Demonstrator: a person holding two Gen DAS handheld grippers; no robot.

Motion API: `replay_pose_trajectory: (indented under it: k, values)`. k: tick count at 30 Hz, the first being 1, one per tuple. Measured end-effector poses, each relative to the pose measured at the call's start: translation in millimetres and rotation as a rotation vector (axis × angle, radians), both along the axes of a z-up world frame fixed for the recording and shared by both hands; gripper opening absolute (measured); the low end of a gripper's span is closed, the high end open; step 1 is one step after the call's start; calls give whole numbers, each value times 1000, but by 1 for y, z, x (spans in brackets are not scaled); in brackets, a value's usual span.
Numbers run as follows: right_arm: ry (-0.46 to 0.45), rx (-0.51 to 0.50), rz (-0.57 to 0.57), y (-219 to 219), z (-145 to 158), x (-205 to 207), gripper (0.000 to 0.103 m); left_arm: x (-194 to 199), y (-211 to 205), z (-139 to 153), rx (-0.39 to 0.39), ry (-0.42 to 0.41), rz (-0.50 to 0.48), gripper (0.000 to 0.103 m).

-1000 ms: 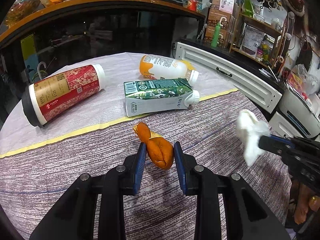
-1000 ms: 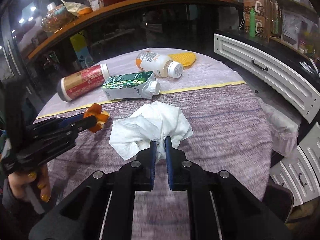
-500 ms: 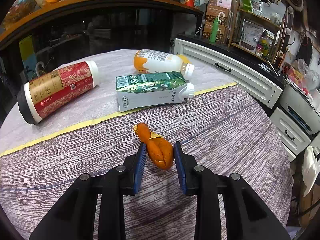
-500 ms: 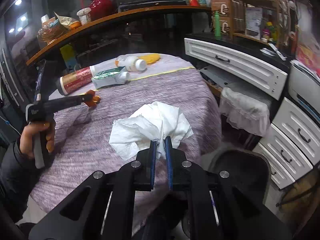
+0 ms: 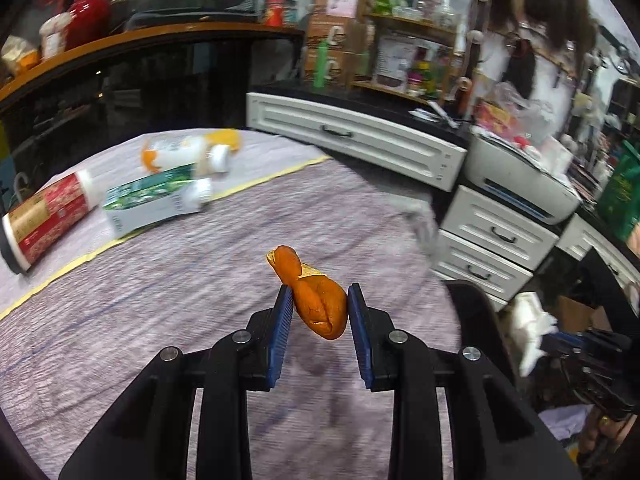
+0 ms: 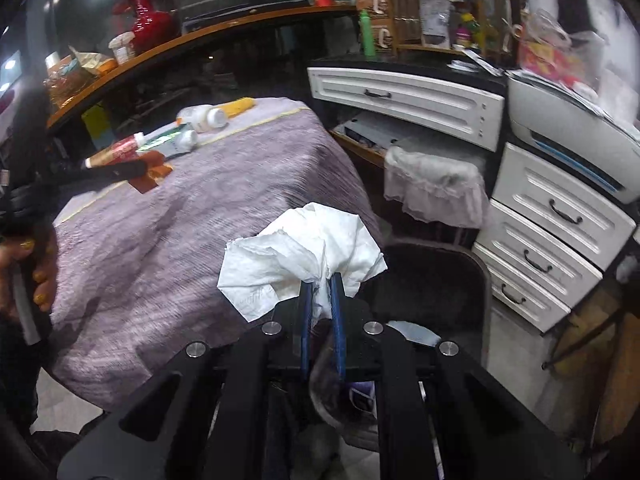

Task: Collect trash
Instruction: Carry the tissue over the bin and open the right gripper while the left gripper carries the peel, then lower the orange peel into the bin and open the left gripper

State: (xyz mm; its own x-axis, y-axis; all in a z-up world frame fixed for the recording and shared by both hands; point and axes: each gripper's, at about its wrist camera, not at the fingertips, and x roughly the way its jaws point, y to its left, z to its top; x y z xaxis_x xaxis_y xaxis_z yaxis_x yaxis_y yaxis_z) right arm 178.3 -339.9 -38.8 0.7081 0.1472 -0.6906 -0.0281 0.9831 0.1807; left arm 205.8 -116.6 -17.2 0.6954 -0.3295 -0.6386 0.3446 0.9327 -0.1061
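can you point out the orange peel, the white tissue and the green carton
orange peel (image 5: 320, 308): left wrist view, on its bulging middle between the blue pads.
white tissue (image 6: 308, 240): right wrist view, on the crumpled middle above the gripper tips.
green carton (image 5: 152, 200): left wrist view, on its green printed side, lying on the table.

A cluttered home living room: ahead of the fingers, a curved wooden shelf (image 6: 208, 36) with a red vase (image 6: 146, 20), white drawers (image 6: 404, 100), packed shelves (image 5: 404, 52)

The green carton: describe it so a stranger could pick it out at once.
Start at the round table with the purple cloth and look to its far side. The green carton lies on its side between a red cup and a white bottle. It alone is boxy.
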Motion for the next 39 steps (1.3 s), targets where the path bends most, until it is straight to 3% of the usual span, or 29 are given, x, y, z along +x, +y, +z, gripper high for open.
replay_pose_trajectory:
  k: [8, 18, 26, 27, 28, 31, 39]
  values:
    - [59, 3, -85, -31, -28, -9, 10, -31, -68, 2, -19, -11, -148, 29]
    - [171, 31, -177, -65, -87, -3, 10, -47, -132, -29, 24, 44, -267, 29]
    - [205, 58, -199, -73, -111, 1, 12, -52, -162, -61, 73, 99, -317, 29]
    - [213, 70, -199, -74, -114, 2, 14, -52, -167, -64, 80, 102, -325, 29]
    - [217, 75, -205, -75, -116, 2, 22, -53, -170, -68, 86, 105, -331, 29]
    - [202, 56, -237, -79, -115, -2, 59, -53, -177, -78, 101, 120, -351, 29]
    - [131, 21, -309, -101, -89, -12, 70, -53, -187, -101, 133, 164, -378, 29]
